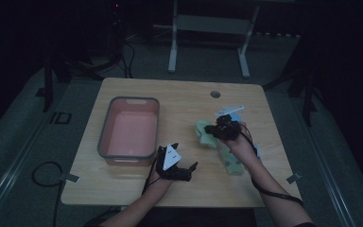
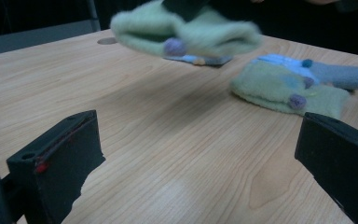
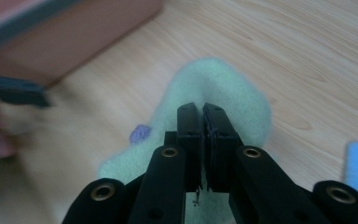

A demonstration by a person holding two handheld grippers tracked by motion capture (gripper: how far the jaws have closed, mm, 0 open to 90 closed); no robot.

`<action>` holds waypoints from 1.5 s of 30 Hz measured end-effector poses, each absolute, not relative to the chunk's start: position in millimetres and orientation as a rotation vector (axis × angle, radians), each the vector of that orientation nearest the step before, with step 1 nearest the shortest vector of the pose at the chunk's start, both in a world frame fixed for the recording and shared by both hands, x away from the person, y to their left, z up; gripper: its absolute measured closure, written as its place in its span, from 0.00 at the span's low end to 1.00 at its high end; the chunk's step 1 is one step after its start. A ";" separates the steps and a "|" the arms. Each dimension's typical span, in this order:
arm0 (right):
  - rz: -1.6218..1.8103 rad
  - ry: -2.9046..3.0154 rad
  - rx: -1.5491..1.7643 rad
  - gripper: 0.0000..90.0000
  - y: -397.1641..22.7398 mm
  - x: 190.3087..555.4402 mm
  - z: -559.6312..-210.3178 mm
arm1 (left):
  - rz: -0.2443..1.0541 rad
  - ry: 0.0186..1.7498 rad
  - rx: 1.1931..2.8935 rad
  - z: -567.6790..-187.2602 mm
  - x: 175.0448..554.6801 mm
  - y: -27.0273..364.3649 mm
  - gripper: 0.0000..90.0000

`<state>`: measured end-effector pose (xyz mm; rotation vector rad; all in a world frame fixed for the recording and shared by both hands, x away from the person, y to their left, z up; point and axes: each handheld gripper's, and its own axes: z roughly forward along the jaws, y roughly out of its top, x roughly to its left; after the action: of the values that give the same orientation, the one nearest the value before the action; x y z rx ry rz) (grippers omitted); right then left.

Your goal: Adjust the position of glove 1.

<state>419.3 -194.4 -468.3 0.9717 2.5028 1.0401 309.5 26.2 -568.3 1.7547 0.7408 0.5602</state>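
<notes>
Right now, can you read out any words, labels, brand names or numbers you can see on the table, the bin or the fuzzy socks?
"ID": pale marking on the floor left of the table, the one text that reads.
Pink bin: no label visible.
Green fuzzy sock in the right tool: no print, only purple dots.
Second sock: no text.

A pink bin (image 1: 128, 130) with a grey rim stands on the left half of the wooden table (image 1: 179, 101), near its left edge and reaching almost to the near edge. A round grey hole (image 1: 215, 94) sits in the tabletop close to the far edge, right of the middle. Beyond the far edge, a pale metal frame (image 1: 208, 35) stands on the dark floor
</notes>
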 end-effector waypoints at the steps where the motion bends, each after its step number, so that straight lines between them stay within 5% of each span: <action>1: 1.046 2.507 0.946 0.96 -193.7 414.1 -465.6 | 0.560 0.741 1.755 -568.3 309.5 26.2 0.01; 9: 1.091 2.484 0.921 0.96 -197.1 378.7 -459.9 | 0.565 0.742 1.756 -568.3 309.4 25.8 0.01; 28: 0.958 2.511 0.997 0.95 -194.9 359.7 -529.1 | 0.559 0.744 1.751 -568.4 309.4 26.2 0.01; 38: 0.949 2.564 1.009 0.90 -198.1 370.4 -542.7 | 0.555 0.742 1.749 -568.4 309.7 27.0 0.01; 45: 0.939 2.571 0.970 0.76 -197.7 368.6 -534.0 | 0.552 0.747 1.746 -568.4 309.9 27.2 0.01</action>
<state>368.6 -197.7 -534.0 0.9699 2.5709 0.9390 309.9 27.2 -568.4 1.7458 0.7466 0.5518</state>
